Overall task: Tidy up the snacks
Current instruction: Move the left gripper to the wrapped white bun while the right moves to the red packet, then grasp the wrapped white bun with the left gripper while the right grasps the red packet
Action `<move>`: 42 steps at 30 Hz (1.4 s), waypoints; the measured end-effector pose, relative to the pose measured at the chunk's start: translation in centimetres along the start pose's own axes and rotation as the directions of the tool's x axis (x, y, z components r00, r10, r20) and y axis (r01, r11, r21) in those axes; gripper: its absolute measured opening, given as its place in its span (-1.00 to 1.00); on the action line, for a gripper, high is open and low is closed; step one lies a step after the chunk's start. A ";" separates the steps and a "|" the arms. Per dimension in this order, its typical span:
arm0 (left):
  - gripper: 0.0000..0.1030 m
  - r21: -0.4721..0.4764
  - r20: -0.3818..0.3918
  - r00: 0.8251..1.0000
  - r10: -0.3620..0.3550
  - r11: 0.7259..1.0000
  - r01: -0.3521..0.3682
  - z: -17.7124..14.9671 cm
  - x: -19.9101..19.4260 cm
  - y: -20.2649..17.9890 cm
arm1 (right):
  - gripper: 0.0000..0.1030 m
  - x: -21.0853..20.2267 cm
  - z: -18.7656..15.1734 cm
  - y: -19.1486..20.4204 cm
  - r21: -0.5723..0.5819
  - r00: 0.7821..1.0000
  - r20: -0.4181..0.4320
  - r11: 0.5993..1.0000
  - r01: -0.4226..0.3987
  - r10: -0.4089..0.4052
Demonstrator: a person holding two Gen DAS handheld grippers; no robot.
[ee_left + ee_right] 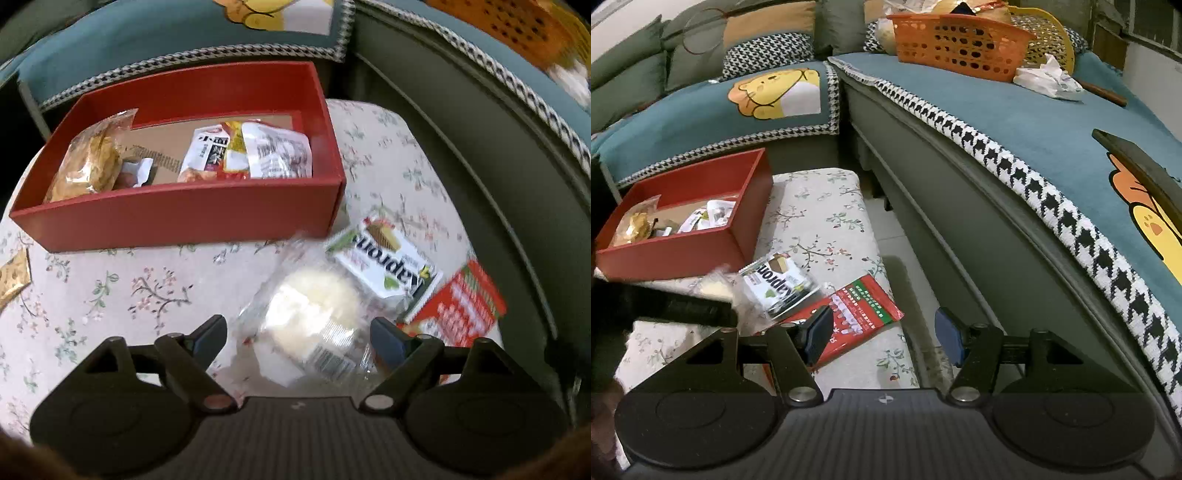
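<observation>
A red box (177, 218) on the floral table (110, 295) holds a golden pastry pack (88, 166) and white and red snack packs (251, 151). My left gripper (299, 338) is open, its fingers on either side of a clear-wrapped pale cake (314, 314) that lies on the table. Beside it lie a white Kaprom wafer pack (388, 258) and a red snack pack (461, 306). My right gripper (884, 332) is open and empty, above the table's right edge, its left finger over the red snack pack (864, 310). The red box (672, 251) also shows in the right wrist view.
A gold cracker pack (13, 275) lies at the table's left edge. A sofa with blue covers (997, 107) wraps around the back and right. An orange basket (960, 44) and crumpled white bag (1047, 79) sit on the sofa. A floor gap (908, 258) separates table and sofa.
</observation>
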State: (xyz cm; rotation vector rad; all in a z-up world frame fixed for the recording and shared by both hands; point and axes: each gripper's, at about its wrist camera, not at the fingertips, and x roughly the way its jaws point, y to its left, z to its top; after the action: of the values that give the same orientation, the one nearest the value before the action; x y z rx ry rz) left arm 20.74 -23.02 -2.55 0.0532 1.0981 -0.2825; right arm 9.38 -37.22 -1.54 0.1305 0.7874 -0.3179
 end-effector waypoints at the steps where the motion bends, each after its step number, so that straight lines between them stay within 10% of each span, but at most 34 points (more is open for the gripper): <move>1: 0.74 -0.009 0.012 1.000 0.007 1.000 -0.007 0.2 0.0 -0.3 | 0.32 -0.1 0.0 -0.1 -0.001 1.000 0.002 1.000 -0.005 0.005; 27: 0.81 0.046 -0.097 0.995 0.005 0.999 -0.001 -6.5 -3.9 5.7 | 0.33 -1.6 0.3 1.7 -0.061 0.992 0.009 0.990 -0.126 0.127; 36: 0.81 -0.202 -0.060 0.997 -0.049 0.979 0.036 -9.8 -6.3 10.1 | 0.37 -2.4 0.4 3.1 -0.093 0.983 0.019 0.980 -0.178 0.180; 42: 0.82 -0.451 -0.011 0.995 -0.100 0.888 0.084 -8.6 -5.1 9.6 | 0.38 -2.6 0.3 3.3 -0.103 0.981 0.023 0.976 -0.191 0.194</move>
State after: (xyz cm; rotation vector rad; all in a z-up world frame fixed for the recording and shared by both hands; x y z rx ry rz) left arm 13.56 -11.16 -2.89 -0.4125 1.1785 -0.1050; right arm 8.93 -33.60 0.49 0.1062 0.7499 -0.0961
